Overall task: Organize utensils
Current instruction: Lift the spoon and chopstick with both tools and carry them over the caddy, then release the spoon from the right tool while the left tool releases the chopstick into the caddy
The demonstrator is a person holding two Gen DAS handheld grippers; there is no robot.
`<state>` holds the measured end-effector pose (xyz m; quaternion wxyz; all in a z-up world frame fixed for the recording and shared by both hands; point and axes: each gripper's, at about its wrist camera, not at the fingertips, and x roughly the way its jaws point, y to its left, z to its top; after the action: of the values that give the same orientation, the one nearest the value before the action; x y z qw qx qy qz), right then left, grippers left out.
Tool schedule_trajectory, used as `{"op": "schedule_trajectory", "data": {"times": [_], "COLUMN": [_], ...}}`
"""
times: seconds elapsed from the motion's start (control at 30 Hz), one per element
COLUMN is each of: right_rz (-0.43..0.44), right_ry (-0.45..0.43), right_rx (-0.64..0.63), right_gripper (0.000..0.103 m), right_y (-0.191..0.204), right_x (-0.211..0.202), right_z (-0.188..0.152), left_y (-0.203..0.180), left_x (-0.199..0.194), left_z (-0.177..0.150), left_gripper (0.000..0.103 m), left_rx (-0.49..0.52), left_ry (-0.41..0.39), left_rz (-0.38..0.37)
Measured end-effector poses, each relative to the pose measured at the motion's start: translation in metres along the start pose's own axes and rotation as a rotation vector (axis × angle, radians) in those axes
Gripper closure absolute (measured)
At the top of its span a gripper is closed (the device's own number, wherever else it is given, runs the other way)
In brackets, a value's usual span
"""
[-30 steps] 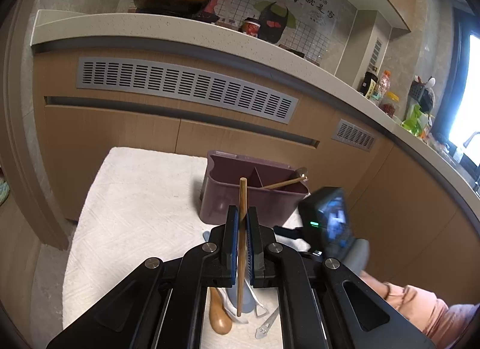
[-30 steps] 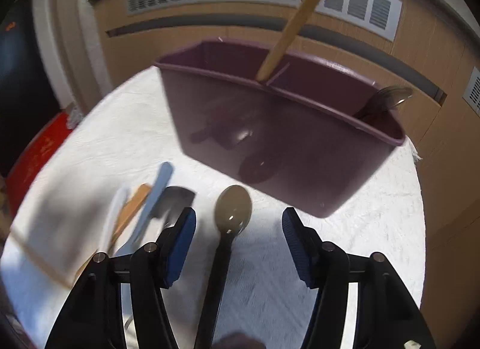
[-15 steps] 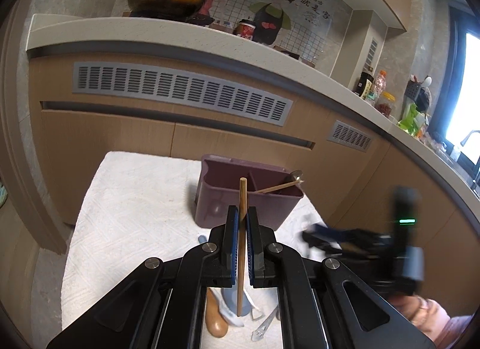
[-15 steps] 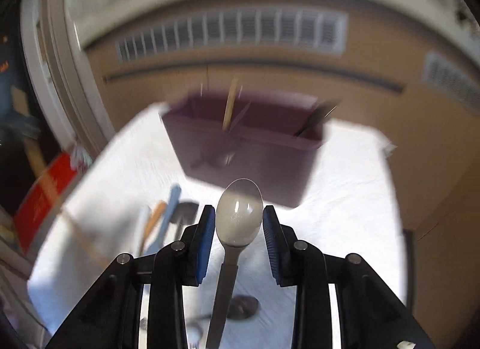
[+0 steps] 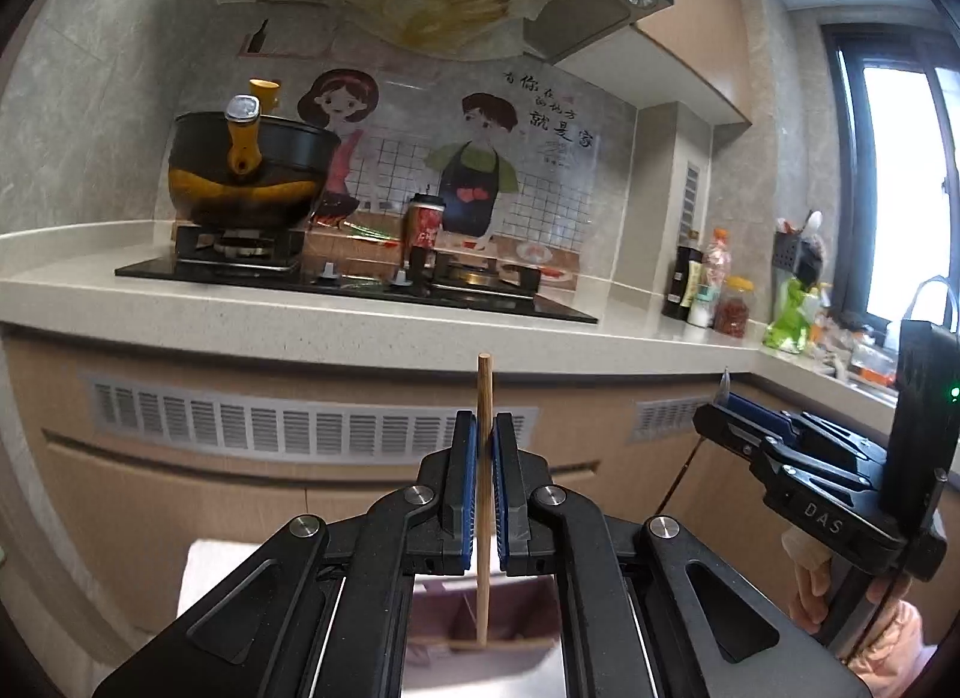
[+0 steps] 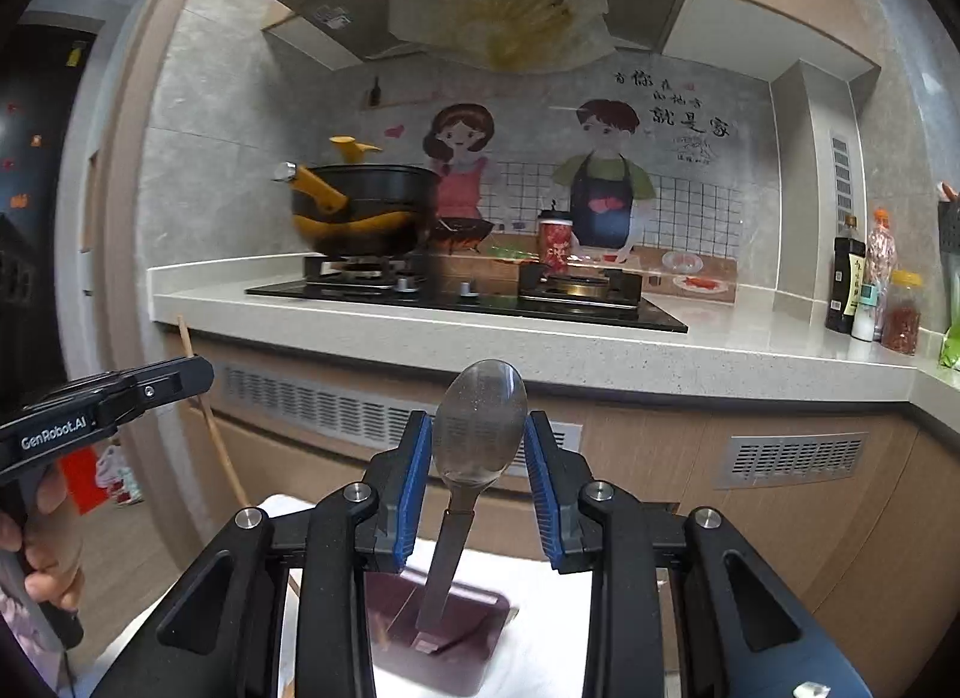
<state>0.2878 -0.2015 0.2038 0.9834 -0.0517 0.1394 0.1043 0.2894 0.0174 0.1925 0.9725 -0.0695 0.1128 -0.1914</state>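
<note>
Currently left claw [image 5: 485, 479] pinching upright chopstick [image 5: 483, 458]; right claw [image 6: 478, 473] gripping spoon [image 6: 480, 428] by bowl. Both hovering above purple caddy [image 6: 438, 632] below; neither utensil sorted yet.

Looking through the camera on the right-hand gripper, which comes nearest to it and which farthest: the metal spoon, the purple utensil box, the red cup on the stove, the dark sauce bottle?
1. Metal spoon: between the right gripper's pads, bowl up.
2. Purple utensil box: just below, on the white cloth.
3. Red cup: beyond the counter edge, mid-stove.
4. Dark sauce bottle: far right of the counter; its distance is too close to the cup's to call.
</note>
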Motion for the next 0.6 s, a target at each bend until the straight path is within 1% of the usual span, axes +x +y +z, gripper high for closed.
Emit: {"op": "schedule_trajectory", "data": {"times": [0.07,0.13,0.3,0.37,0.47,0.6], "right_rz": [-0.01,-0.015,-0.008,0.01,0.029,0.045], "right_ry": [0.025,0.068,0.197,0.245,0.296,0.342], "right_rx": [0.005,0.011,0.034,0.059,0.084,0.078], "right_gripper": [0.075,0.075,0.075,0.075,0.075,0.073], "right_y": [-0.003,-0.004,-0.009,-0.009,-0.008,-0.003], "right_x": [0.018,0.033,0.073,0.087,0.099,0.109], "right_z": [-0.008,-0.019,-0.066,-0.084,-0.107,-0.126], "left_y": [0.005,0.009,0.019,0.023,0.03,0.037], "left_x": [0.017,0.037,0.075,0.086,0.103,0.114], "left_z": [-0.005,-0.015,-0.046,-0.061,-0.081,-0.1], "left_gripper": [0.098,0.098,0.098,0.098,0.098,0.096], "left_rx": [0.002,-0.007,-0.037,-0.051,-0.078,-0.126], "left_ry": [0.007,0.038,0.132,0.173,0.242,0.312], "left_rz": [0.009,0.016,0.023,0.028,0.034,0.027]}}
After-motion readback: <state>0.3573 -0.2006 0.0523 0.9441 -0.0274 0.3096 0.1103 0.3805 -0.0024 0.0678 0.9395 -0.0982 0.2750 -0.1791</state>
